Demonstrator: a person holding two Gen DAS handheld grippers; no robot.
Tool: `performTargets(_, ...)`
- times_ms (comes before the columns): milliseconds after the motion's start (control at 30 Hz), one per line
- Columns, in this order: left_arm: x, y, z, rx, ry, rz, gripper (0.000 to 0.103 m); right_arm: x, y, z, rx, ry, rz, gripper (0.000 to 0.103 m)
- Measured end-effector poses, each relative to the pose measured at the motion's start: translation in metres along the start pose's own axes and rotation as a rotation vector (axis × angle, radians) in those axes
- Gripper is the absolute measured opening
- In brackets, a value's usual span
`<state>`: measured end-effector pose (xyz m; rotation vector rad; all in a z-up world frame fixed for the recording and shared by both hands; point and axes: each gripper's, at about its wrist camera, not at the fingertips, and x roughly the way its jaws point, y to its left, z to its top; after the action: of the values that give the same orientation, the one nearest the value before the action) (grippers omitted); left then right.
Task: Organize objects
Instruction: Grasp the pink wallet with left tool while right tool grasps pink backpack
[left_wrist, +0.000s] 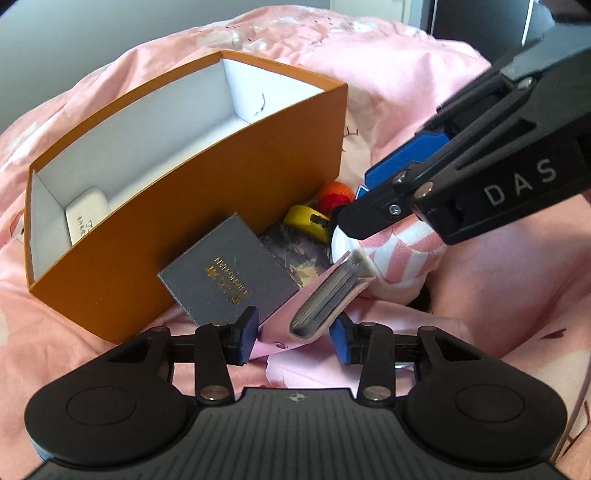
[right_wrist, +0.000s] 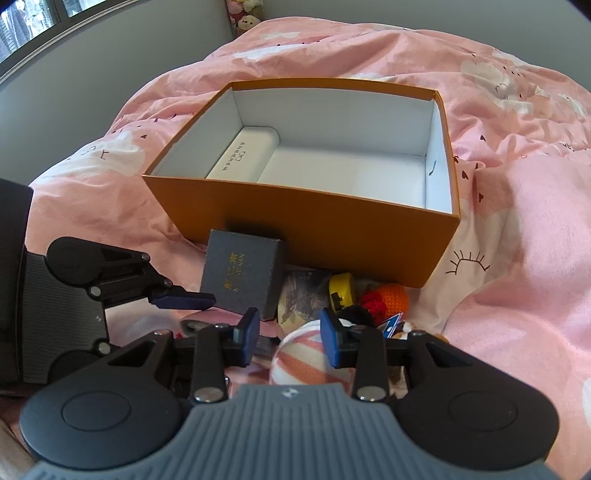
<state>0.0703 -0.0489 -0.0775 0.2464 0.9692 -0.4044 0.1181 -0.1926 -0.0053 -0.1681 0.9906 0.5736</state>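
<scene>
Objects lie in a heap on my pink bedspread (right_wrist: 517, 258) just before the orange box (right_wrist: 332, 221): a grey box (right_wrist: 240, 273) leaning on its wall, a yellow thing (right_wrist: 341, 291), an orange ball (right_wrist: 393, 297) and a pink-striped sock roll (right_wrist: 306, 354). My left gripper (left_wrist: 293, 334) has its jaws apart around a pink notebook (left_wrist: 325, 295), not visibly clamped. My right gripper (right_wrist: 290, 339) stands open over the sock roll, and a white case (right_wrist: 243, 155) lies inside the box.

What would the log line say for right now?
left gripper: open around pink notebook | right gripper: open over striped sock | orange box: glasses case inside
</scene>
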Motion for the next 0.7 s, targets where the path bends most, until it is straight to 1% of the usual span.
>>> performTargets(100,-0.005,0.008,-0.001,-0.067,-0.015,-0.026,0.046,0.001,-0.004,0.002,0.013,0.000,-0.004,0.038)
performTargets(167,-0.011,0.013,0.000,-0.111,-0.034,-0.035,0.040,0.002,-0.006,0.004,0.020,-0.001,-0.009,0.038)
performTargets(300,-0.031,0.027,0.000,-0.216,-0.070,-0.045,0.037,0.000,-0.008,0.007,0.021,-0.017,-0.007,0.038)
performTargets(400,-0.042,0.033,-0.002,-0.245,-0.072,-0.051,0.035,-0.005,-0.006,0.009,0.015,-0.026,0.032,0.038)
performTargets(500,-0.058,0.035,-0.005,-0.260,-0.074,-0.034,0.032,-0.010,-0.001,0.010,0.003,-0.025,0.069,0.038)
performTargets(533,-0.064,0.037,-0.006,-0.276,-0.074,-0.026,0.028,-0.011,0.001,0.010,-0.004,-0.022,0.078,0.038)
performTargets(567,-0.070,0.041,-0.008,-0.300,-0.075,-0.021,0.024,-0.013,0.002,0.010,-0.009,-0.016,0.089,0.038)
performTargets(633,-0.082,0.048,-0.011,-0.351,-0.084,-0.019,0.021,-0.013,0.006,0.008,-0.025,0.006,0.116,0.038)
performTargets(700,-0.092,0.051,-0.015,-0.364,-0.085,-0.025,0.020,-0.014,0.011,0.003,-0.054,0.032,0.127,0.038)
